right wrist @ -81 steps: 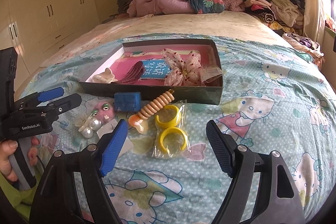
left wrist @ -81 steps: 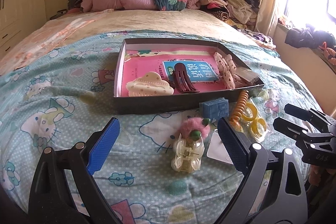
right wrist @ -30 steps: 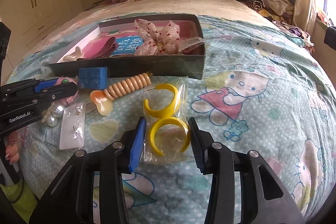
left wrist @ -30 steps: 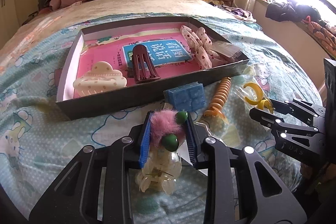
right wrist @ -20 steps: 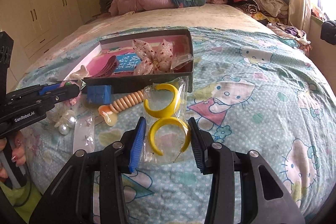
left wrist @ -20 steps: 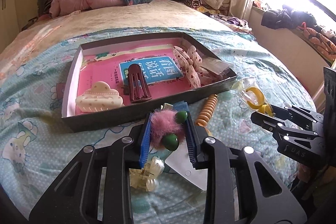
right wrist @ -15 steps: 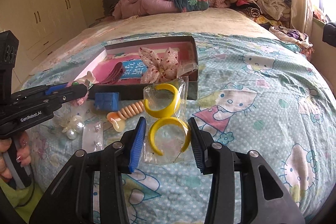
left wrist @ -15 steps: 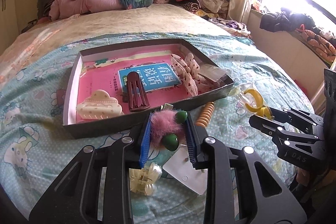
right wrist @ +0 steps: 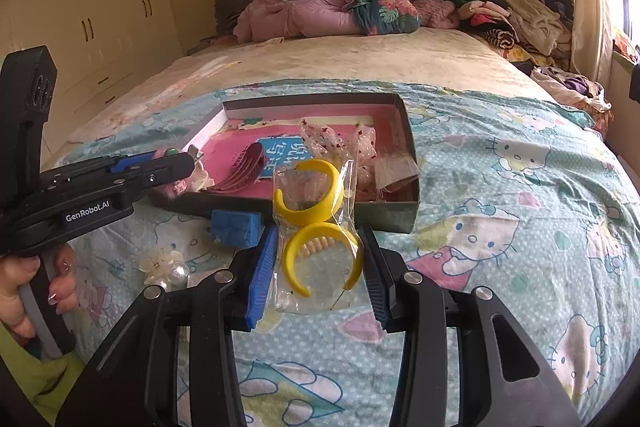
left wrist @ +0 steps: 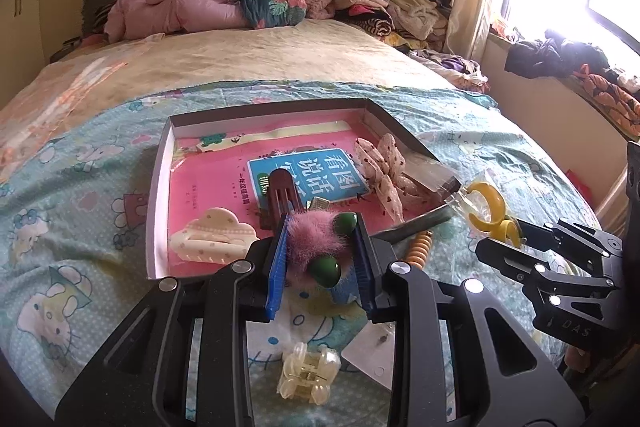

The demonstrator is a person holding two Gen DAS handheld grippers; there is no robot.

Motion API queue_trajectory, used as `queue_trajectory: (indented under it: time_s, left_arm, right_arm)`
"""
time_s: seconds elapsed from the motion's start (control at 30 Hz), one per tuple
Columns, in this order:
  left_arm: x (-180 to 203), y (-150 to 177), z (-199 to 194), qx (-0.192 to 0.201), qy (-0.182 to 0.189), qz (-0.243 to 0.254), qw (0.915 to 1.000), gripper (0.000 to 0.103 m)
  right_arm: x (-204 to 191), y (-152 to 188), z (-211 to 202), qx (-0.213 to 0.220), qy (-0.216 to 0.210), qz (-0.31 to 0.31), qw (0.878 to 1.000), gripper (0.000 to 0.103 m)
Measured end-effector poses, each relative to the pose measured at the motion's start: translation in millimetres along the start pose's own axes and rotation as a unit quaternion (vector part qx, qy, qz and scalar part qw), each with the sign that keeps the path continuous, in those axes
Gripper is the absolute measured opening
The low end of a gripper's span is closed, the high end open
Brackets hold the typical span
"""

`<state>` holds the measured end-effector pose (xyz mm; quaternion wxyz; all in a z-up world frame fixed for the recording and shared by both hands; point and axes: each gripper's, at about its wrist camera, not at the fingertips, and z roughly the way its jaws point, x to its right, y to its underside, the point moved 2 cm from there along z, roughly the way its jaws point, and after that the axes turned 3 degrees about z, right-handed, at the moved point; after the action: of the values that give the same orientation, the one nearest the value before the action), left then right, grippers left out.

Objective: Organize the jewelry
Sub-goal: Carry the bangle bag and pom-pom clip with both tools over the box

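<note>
In the left wrist view, the left gripper (left wrist: pixel 320 259) pinched a fluffy pink pom-pom hair piece with green beads (left wrist: pixel 318 241) tight between its blue pads, up off the bed. Right behind it sat the shallow dark cardboard box with a pink bottom (left wrist: pixel 160 187). Inside the box lay a cream cloud-shaped hair claw (left wrist: pixel 212 239), a dark red hair clip (left wrist: pixel 282 193) and a dotted pale pink fabric bow (left wrist: pixel 384 171). A small clear plastic claw clip (left wrist: pixel 306 373) and a white card (left wrist: pixel 370 357) lay on the teal cartoon-cat bedsheet (left wrist: pixel 80 267) below the gripper. In the right wrist view, the right gripper (right wrist: pixel 316 267) squeezed a clear plastic bag with two yellow open rings (right wrist: pixel 316 227), held in the air in front of the box's (right wrist: pixel 404 215) near right corner. A blue square block (right wrist: pixel 236 223) lay on the sheet (right wrist: pixel 520 227) just outside the box. A hand (right wrist: pixel 24 291) held the left gripper's (right wrist: pixel 176 163) handle at the left edge.
</note>
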<state>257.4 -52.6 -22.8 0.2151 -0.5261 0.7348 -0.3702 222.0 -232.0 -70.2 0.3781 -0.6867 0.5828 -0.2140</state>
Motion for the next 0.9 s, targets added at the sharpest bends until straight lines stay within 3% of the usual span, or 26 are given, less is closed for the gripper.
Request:
queue_trajectory:
  time_s: [0.9]
  left_arm:
    - [-59.7,-21.6,39.2,-0.006,-0.033,-0.04,0.9986,0.022]
  right_arm:
    - [-8.8,-51.3,51.3,0.005,-0.012,-0.016,1.0,0.039]
